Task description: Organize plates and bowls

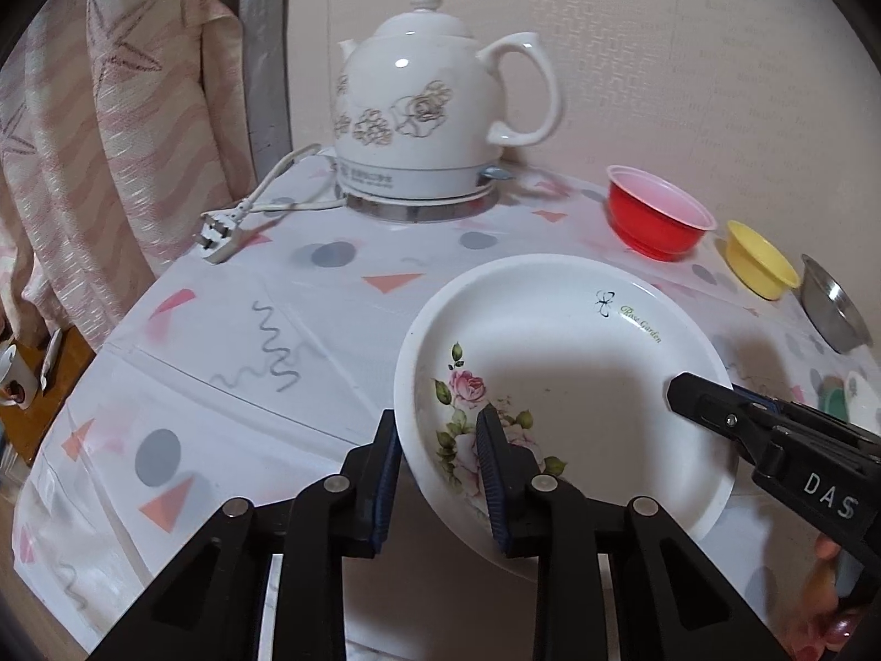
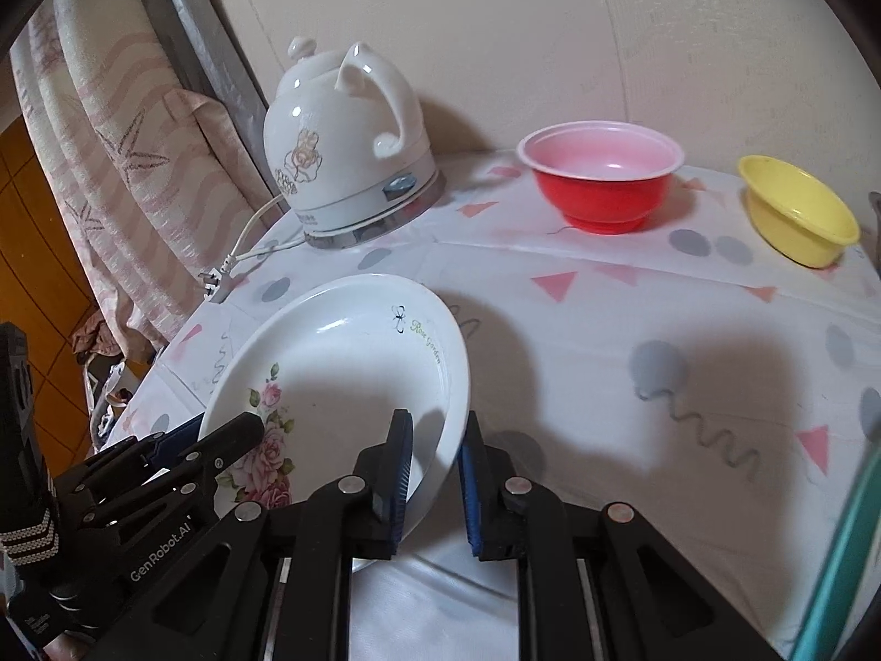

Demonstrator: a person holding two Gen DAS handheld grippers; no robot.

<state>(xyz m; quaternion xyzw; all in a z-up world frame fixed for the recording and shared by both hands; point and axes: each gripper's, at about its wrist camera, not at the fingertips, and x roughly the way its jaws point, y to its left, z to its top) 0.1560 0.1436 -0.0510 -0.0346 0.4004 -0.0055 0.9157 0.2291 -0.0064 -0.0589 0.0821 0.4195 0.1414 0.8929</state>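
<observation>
A white deep plate (image 1: 578, 385) (image 2: 341, 363) with a pink rose print and "Rose Garden" lettering hangs tilted over the near edge of the table, between both grippers. My left gripper (image 1: 438, 418) (image 2: 220, 427) is shut on its left rim, one pad inside the dish and one outside. My right gripper (image 2: 436, 418) (image 1: 710, 391) is shut on the opposite rim in the same way. A red bowl (image 1: 655, 220) (image 2: 600, 193) with a pink inside, a yellow bowl (image 1: 757, 267) (image 2: 798, 220) and a steel bowl (image 1: 831, 308) stand in a row at the back right.
A white ceramic kettle (image 1: 435, 110) (image 2: 341, 149) on its base stands at the back, its cord and plug (image 1: 217, 234) lying to the left. The table (image 1: 275, 330) has a white patterned cloth. A striped curtain (image 1: 110, 137) hangs at the left. A teal edge (image 2: 837, 551) shows near right.
</observation>
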